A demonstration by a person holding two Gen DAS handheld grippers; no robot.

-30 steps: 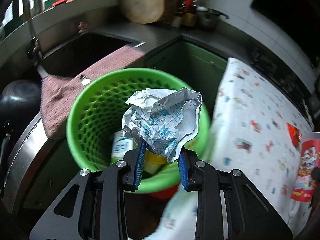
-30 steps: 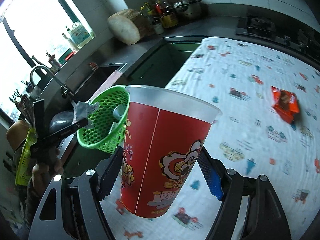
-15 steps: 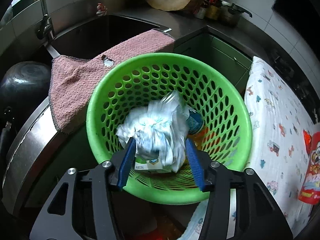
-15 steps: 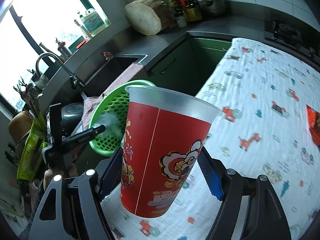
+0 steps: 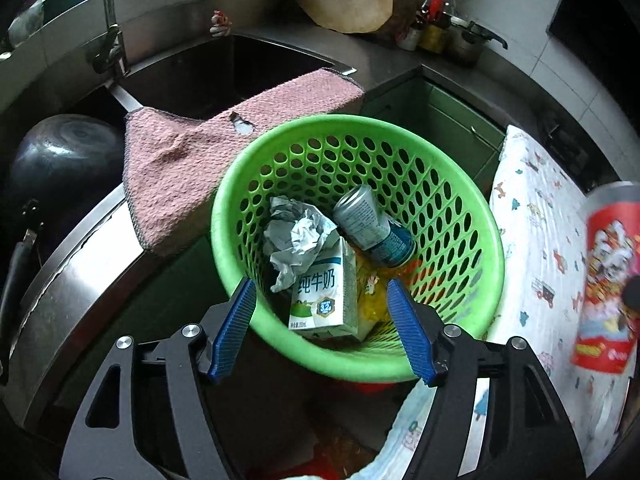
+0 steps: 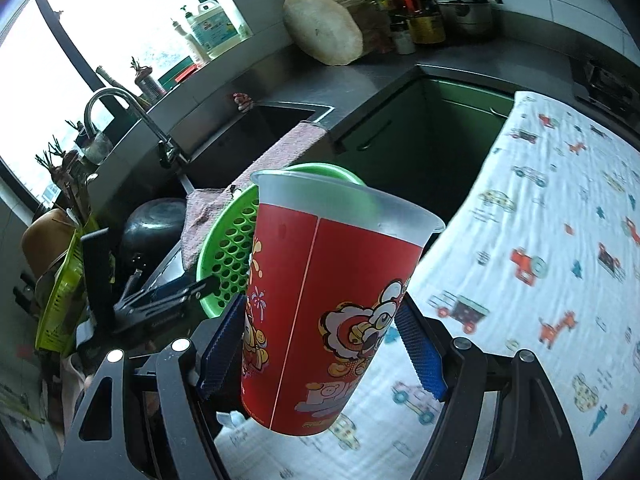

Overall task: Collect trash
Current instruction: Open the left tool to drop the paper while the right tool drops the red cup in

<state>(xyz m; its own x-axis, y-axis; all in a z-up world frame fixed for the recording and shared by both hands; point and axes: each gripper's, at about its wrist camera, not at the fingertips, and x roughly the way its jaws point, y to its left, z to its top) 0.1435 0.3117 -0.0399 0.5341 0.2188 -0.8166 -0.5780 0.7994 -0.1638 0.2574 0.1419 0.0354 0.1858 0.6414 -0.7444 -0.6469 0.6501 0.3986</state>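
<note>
My left gripper is open and empty above the near rim of the green perforated basket. Inside the basket lie a crumpled paper wad, a milk carton, a can and a yellow wrapper. My right gripper is shut on a red paper cup and holds it upright above the table's left edge. The cup also shows at the right in the left wrist view. The basket and my left gripper show behind the cup.
A pink towel hangs over the sink edge beside the basket. A dark pot sits in the sink. A cartoon-print cloth covers the table at right. A tap, bottles and a wooden block stand on the counter.
My left gripper opened and let go of the paper wad, which dropped into the basket. My right gripper carried the cup nearer to the basket.
</note>
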